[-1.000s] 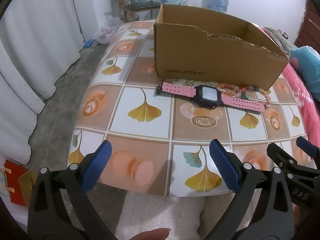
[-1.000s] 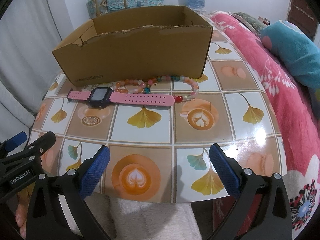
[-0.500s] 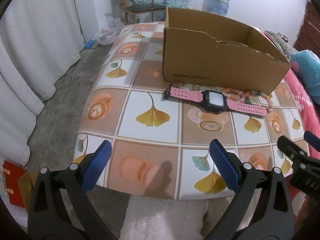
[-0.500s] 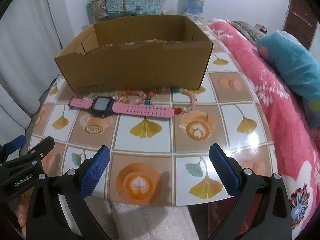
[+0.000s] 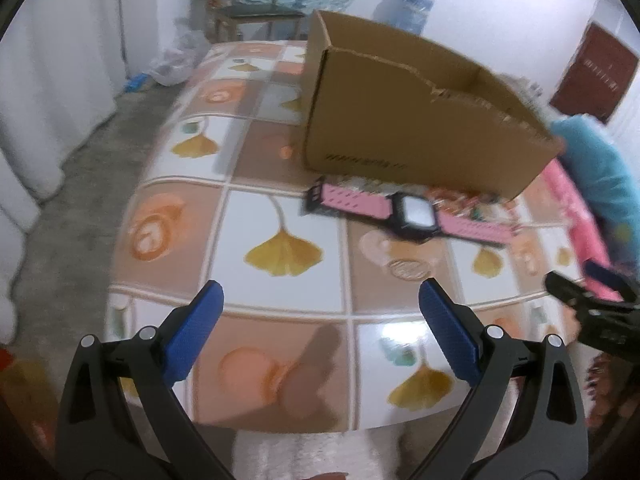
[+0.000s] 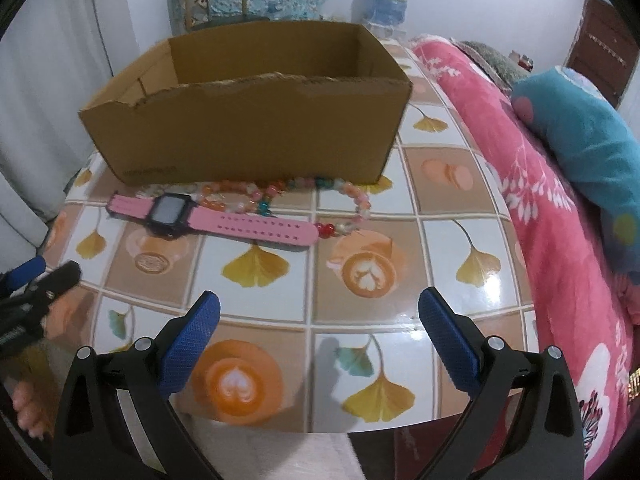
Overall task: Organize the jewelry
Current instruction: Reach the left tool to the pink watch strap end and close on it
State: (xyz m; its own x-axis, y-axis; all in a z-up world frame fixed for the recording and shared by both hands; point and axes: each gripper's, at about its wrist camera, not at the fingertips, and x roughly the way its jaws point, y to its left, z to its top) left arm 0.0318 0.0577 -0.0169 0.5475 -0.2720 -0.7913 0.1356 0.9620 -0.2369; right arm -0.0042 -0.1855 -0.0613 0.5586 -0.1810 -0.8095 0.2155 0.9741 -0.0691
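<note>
Both tongs have pushed forward over the near edge of the tabletop (image 6: 440,240) since the earlier frames, so the cardboard box (image 6: 248,128) and the jewelry loom larger; the left wrist view is smeared with motion blur; a broad stretch of bare patterned tiles lies between the near edge and the jewelry; a pink bedspread (image 6: 540,200) runs along the tabletop's right side, with grey floor (image 5: 80,184) off the left side. A pink watch (image 6: 208,222) lies flat just in front of the box, its long axis running left to right, roughly parallel to the box's front wall, face up; a beaded bracelet (image 6: 340,196) lies between the watch and the box, curling round the strap's right end. Left tongs (image 5: 318,334) stand wide apart, holding nothing, touching nothing; right tongs (image 6: 318,338) likewise gape wide and empty above the tiles.
</note>
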